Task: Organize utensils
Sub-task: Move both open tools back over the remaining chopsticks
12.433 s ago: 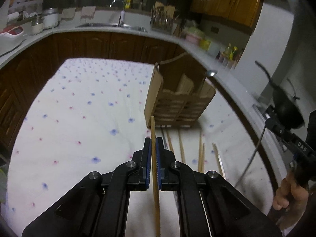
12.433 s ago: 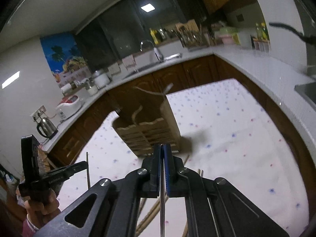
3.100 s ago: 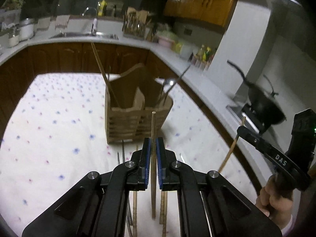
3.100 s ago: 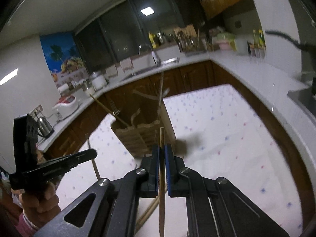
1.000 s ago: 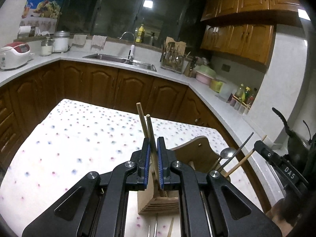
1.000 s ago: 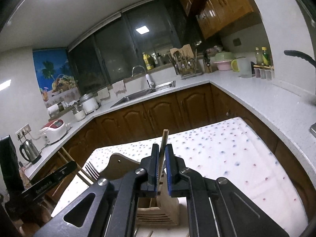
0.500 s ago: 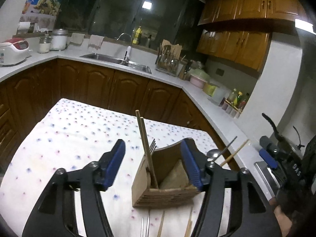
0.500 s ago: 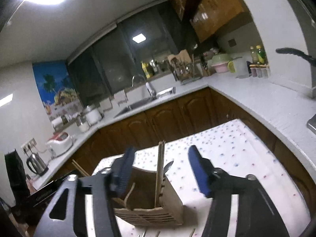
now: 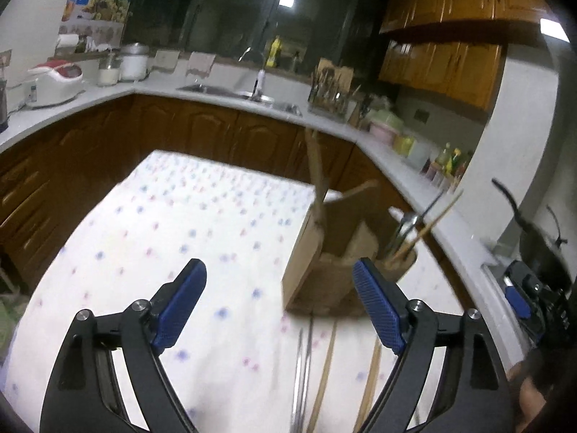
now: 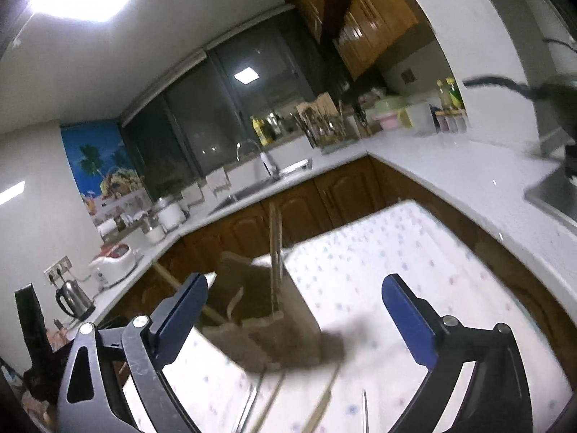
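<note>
A wooden utensil caddy (image 9: 317, 281) stands on the spotted tablecloth (image 9: 202, 238). Wooden chopsticks (image 9: 315, 176) stand in its left compartment; a spoon and a chopstick (image 9: 425, 223) lean in its right one. Several chopsticks and a metal utensil (image 9: 324, 364) lie on the cloth in front. My left gripper (image 9: 279, 303) is open and empty, just short of the caddy. My right gripper (image 10: 294, 315) is open and empty, above the caddy (image 10: 267, 328), where chopsticks (image 10: 276, 249) stand upright. Loose chopsticks (image 10: 321, 407) lie near it.
Kitchen counters with a sink (image 9: 238, 92), a rice cooker (image 9: 57, 81) and a kettle (image 10: 74, 299) ring the table. A black wok (image 9: 533, 238) sits at the right. The other gripper shows at the right edge of the left wrist view (image 9: 533, 306).
Both grippers opened and let go of their chopsticks, which now stand in the caddy. Both grippers have since drawn back, the left one shifting left of the caddy.
</note>
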### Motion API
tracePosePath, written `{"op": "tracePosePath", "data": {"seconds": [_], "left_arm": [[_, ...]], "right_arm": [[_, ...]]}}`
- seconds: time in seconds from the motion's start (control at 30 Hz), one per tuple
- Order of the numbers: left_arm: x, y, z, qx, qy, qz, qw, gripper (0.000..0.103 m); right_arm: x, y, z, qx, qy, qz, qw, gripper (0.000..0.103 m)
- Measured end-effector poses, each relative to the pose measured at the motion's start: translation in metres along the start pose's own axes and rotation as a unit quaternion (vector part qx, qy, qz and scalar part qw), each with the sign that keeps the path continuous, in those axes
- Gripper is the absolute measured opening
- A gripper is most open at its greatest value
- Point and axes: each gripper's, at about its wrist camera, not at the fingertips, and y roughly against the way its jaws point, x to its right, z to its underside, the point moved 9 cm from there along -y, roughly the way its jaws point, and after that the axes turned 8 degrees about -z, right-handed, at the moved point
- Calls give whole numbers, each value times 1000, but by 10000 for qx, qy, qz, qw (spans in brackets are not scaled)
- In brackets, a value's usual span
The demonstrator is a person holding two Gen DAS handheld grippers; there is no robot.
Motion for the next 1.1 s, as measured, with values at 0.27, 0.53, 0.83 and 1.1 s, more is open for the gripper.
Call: {"op": "tracePosePath", "data": {"seconds": [0.27,0.53,0.83,1.1], "left_arm": [[-17,-6,57,-490,-8,-144,9987,86],[-16,-4,77,-628,-219,-184,9976,86],[6,-3,87,-714,-630,-105,9954,86],[31,-23,101,-1062,-1082,-20,9884,84]], "right_arm": [[22,21,73,-574,-97,357,9977,98],[25,32,109,-888,3,520,9947,98],[19,28,122,-1113,249,582,9918,98],[29,18,129,-1389,313,768,9868,96]]}}
